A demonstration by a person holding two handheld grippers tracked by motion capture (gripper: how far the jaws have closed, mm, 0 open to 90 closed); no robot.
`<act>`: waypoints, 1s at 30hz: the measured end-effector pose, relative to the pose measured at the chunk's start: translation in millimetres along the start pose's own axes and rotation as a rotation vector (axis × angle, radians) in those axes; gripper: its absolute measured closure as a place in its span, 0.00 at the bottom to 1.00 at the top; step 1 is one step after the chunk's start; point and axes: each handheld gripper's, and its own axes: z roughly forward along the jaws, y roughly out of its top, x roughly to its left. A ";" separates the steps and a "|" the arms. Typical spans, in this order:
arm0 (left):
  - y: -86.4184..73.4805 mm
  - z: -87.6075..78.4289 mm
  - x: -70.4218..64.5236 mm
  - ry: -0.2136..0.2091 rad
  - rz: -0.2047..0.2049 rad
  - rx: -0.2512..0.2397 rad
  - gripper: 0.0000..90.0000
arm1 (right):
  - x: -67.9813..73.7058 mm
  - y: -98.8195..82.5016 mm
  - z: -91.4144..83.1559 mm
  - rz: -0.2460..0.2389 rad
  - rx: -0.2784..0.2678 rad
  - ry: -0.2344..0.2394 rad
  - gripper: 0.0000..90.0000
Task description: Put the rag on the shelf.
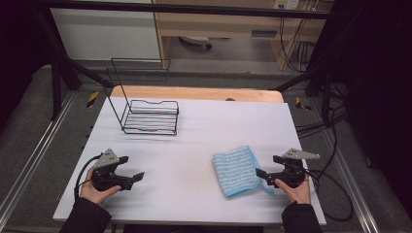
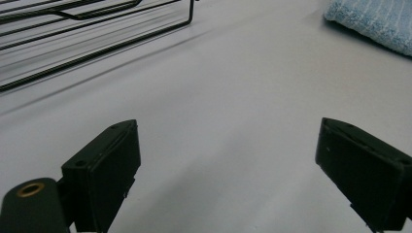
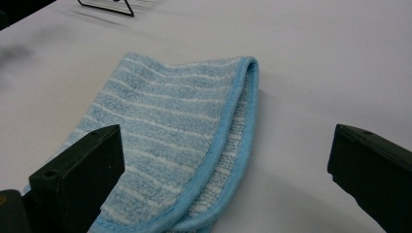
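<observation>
On the white table top (image 1: 194, 145), toward its near right, lies a folded blue cloth (image 1: 238, 170) with thin white stripes and a plain blue hem. Its layers lie one on top of the other, the hemmed edges nearly matching, as the right gripper view shows (image 3: 184, 136).

Just right of the cloth, the right gripper (image 1: 266, 166) is held low over the table, pointing left at the cloth's right edge. Its jaws stand wide apart with nothing between the pads; in the right gripper view the near end of the cloth lies between and beneath them, but whether a jaw touches it cannot be told.

Well to the left, near the table's near left corner, the left gripper (image 1: 132, 167) points right toward the cloth, jaws likewise spread wide and empty over bare table (image 2: 228, 121).

Farther off, at the far left of the table, stands a black wire rack (image 1: 148, 114) with a tall back frame, well apart from both grippers and the cloth.
</observation>
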 end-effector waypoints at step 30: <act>-1.8 -0.4 6.1 0.030 -0.005 0.001 0.10 | 41.7 16.2 21.3 -0.055 0.045 0.005 0.05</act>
